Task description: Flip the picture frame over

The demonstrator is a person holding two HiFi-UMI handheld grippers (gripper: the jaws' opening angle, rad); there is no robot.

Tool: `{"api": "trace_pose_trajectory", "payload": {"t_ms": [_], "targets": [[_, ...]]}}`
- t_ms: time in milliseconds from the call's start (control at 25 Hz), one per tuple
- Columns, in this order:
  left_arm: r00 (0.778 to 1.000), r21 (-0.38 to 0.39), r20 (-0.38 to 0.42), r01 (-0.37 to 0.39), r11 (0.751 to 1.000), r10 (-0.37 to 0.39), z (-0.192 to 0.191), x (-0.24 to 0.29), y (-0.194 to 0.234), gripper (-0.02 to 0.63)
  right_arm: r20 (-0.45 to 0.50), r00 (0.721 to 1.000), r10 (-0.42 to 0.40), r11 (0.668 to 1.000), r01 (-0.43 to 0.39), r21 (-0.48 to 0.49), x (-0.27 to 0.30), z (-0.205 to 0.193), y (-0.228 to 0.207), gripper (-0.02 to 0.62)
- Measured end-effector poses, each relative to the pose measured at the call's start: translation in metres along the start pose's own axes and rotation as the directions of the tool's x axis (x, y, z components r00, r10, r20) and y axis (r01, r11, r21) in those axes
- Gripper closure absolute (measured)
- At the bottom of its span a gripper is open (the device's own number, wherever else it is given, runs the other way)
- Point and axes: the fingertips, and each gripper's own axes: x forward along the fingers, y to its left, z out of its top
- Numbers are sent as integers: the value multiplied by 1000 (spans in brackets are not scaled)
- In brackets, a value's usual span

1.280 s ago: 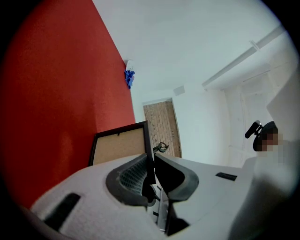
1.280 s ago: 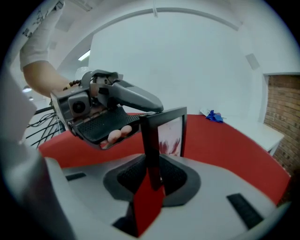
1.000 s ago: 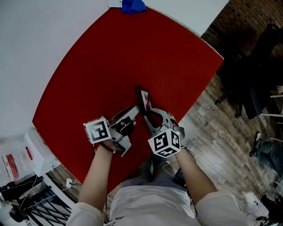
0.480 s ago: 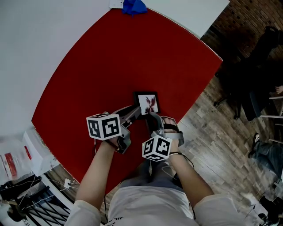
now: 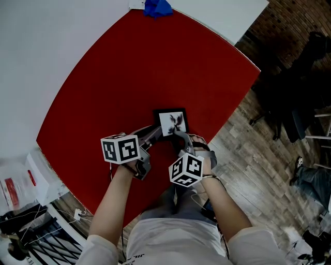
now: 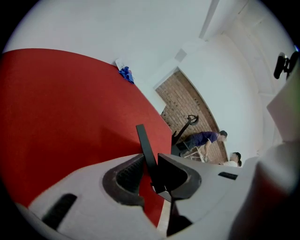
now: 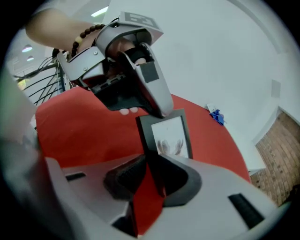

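**Frame now picture side up**

Since a second ago, the picture frame (image 5: pixel 172 122) has tipped over. Back then it stood up on its thin edge. Now I can see its picture from above, and both of my tools have swung round with it.

Close to me, my left gripper (image 5: pixel 154 133) has its jaws squeezed almost together, with the thin black side of the frame pinched between them. My right gripper (image 5: pixel 179 136) is just beside it. Its jaws are squeezed onto the near bottom edge of the frame too. So both tools have hold of the same frame, one on the left side and one on the near side.

A bit further out, the frame lies just over the red table (image 5: pixel 129 67), close to the near edge. I cannot tell if it is flat down on the table yet or a little bit up.

Way at the far edge sits a blue cloth (image 5: pixel 155 7), well apart from everything.

I think the flip is nearly done. Next I should lower the frame softly until it rests, then open both jaws and pull back gently so it does not slide.
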Motion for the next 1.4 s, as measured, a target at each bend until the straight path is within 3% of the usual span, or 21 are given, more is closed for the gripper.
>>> {"api": "trace_pose_trajectory", "payload": {"t_ms": [320, 680, 1000, 1120, 1160, 1400], "targets": [[999, -24, 4, -35, 999, 36, -4, -3, 19, 514, 3, 982, 191, 977, -190, 99, 4, 7, 7, 505], [996, -33, -7, -93, 995, 93, -9, 3, 48, 517, -9, 954, 300, 943, -296, 152, 19, 8, 12, 505], [984, -22, -32, -175, 984, 174, -23, 7, 75, 524, -23, 942, 335, 928, -326, 181, 29, 4, 18, 515], [971, 23, -39, -237, 971, 237, -28, 7, 84, 598, -25, 945, 325, 926, -313, 211, 32, 1, 17, 563], [970, 16, -39, -240, 971, 240, -31, 7, 86, 598, -22, 948, 317, 926, -304, 226, 32, -1, 15, 592], [970, -20, -58, -237, 971, 236, -43, 12, 94, 598, -32, 953, 303, 924, -285, 253, 35, -17, 10, 592]]}}
